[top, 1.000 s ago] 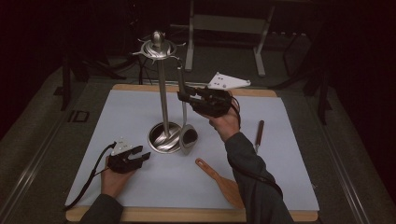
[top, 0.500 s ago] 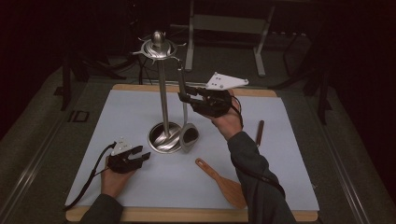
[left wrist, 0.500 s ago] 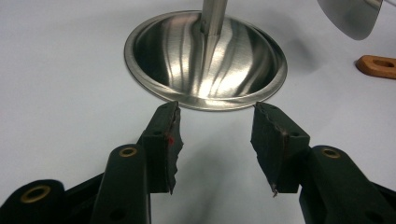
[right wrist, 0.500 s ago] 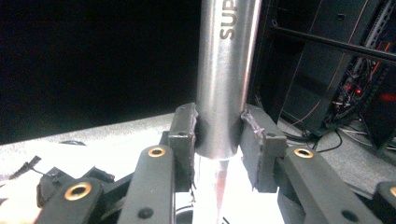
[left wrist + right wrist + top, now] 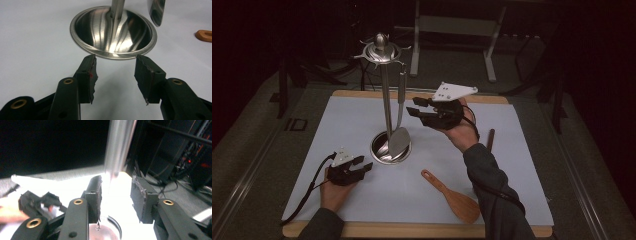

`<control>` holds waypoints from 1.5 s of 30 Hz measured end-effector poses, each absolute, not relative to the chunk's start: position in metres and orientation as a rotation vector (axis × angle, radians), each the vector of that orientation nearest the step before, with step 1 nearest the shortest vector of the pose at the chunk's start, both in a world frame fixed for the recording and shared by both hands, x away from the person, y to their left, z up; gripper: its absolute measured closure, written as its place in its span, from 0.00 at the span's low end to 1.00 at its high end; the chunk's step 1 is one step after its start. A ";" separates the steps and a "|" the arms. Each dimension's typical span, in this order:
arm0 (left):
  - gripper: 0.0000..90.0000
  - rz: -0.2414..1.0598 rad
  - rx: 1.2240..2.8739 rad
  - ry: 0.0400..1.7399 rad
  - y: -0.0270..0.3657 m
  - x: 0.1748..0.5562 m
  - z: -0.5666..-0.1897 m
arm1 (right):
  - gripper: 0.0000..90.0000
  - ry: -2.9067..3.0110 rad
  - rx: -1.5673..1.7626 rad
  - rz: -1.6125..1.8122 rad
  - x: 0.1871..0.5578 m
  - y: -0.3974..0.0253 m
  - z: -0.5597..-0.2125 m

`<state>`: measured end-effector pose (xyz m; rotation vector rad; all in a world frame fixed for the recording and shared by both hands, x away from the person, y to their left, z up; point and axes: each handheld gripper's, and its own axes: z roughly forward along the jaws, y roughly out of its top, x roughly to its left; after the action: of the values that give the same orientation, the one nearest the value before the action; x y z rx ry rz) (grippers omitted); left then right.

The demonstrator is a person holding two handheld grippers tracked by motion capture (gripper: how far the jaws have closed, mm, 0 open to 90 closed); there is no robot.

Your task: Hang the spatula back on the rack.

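Observation:
A tall steel utensil stand point(image 5: 384, 95) rises from a round dished base point(image 5: 382, 150) mid-table. A steel turner point(image 5: 399, 140) hangs from one of its top hooks, with the blade low over the base. My right gripper point(image 5: 413, 108) is held up in the air just right of the turner's handle, open and apart from it. In the right gripper view the blurred handle point(image 5: 119, 147) stands beyond the open right gripper point(image 5: 116, 195). My left gripper point(image 5: 363, 164) rests on the mat, open. In the left gripper view it point(image 5: 115, 75) faces the base point(image 5: 112, 32) from just short of the rim.
A wooden spatula point(image 5: 453, 196) lies on the white mat point(image 5: 512, 165) at the front right; its handle end point(image 5: 203, 35) shows in the left gripper view. A dark stick point(image 5: 490, 139) lies at the right. The mat sits on a wooden board point(image 5: 412, 231).
My right gripper has drawn back a little to the right, off the turner's handle. The turner now hangs free from the hook. The left gripper has not moved.

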<state>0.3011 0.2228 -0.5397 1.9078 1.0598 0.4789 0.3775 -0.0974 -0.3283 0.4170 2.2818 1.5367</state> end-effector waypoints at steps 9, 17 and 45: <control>0.72 0.472 1.875 1.031 0.220 0.292 -0.528 | 0.63 2.383 0.458 1.341 0.378 -0.117 -0.348; 0.83 0.494 1.699 0.935 0.221 0.282 -0.472 | 0.61 2.441 0.514 1.200 0.378 -0.130 -0.372; 1.00 0.825 1.416 0.679 0.204 0.302 -0.272 | 0.59 2.520 0.638 1.158 0.377 -0.143 -0.432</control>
<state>0.3024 0.2042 -0.2720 1.4161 0.6795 0.8252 0.3768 -0.1433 -0.4319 0.6375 2.5204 1.1576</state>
